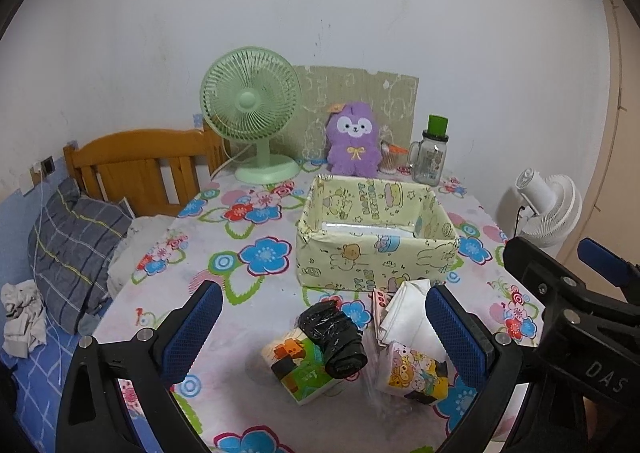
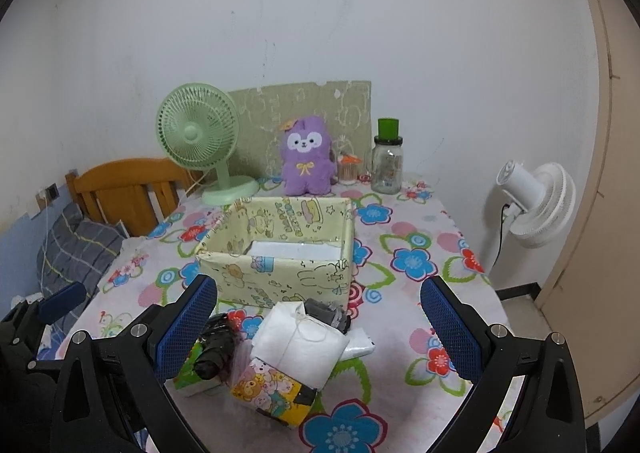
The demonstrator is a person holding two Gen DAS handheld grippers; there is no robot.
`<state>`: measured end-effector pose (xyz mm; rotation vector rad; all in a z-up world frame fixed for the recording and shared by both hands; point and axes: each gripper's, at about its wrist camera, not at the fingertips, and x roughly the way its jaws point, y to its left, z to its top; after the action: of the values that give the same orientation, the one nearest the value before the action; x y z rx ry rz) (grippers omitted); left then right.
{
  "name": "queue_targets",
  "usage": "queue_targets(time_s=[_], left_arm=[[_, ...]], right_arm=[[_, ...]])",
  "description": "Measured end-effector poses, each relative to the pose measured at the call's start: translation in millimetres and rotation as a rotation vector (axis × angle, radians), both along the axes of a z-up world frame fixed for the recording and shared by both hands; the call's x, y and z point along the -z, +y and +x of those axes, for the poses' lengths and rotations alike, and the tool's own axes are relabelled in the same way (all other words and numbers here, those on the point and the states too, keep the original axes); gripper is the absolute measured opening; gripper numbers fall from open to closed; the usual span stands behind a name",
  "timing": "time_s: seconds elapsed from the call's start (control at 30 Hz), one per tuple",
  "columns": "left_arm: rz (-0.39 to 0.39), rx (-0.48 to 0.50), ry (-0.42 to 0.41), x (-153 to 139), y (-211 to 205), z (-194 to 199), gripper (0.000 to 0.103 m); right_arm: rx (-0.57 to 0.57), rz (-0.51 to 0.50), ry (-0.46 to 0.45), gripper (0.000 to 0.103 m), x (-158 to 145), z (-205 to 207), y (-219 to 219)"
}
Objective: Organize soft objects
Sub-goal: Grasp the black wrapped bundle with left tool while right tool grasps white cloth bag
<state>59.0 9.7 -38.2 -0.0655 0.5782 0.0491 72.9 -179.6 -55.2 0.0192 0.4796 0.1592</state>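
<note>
Floral worktop (image 2: 420, 213) — soft packs (image 2: 298, 349) piled before open box (image 2: 280, 265), ready for loading; left gripper (image 1: 324, 327) and right gripper (image 2: 318, 325) jaws wide apart, empty.

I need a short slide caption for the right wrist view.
Open right gripper hovers over a pile of soft packets before a yellow box.

Bed (image 1: 24, 365): cut off by the left edge of the left wrist view. Cotton-swab pot (image 1: 390, 161): partly hidden behind the glass jar (image 1: 430, 161). Grey roll (image 2: 328, 313): mostly hidden behind the white tied bundle (image 2: 304, 345). Printing on the box (image 1: 372, 257): too small to read. Box floor: largely hidden by its front wall.
</note>
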Motion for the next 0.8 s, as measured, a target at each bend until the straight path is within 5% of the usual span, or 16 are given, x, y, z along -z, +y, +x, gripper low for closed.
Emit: queue_targets(time_s=[0.8], left_arm=[[-0.007, -0.012, 0.195, 81, 2, 62, 0.097]], right_arm=[[-0.023, -0.02, 0.199, 0.103, 82, 67, 23]])
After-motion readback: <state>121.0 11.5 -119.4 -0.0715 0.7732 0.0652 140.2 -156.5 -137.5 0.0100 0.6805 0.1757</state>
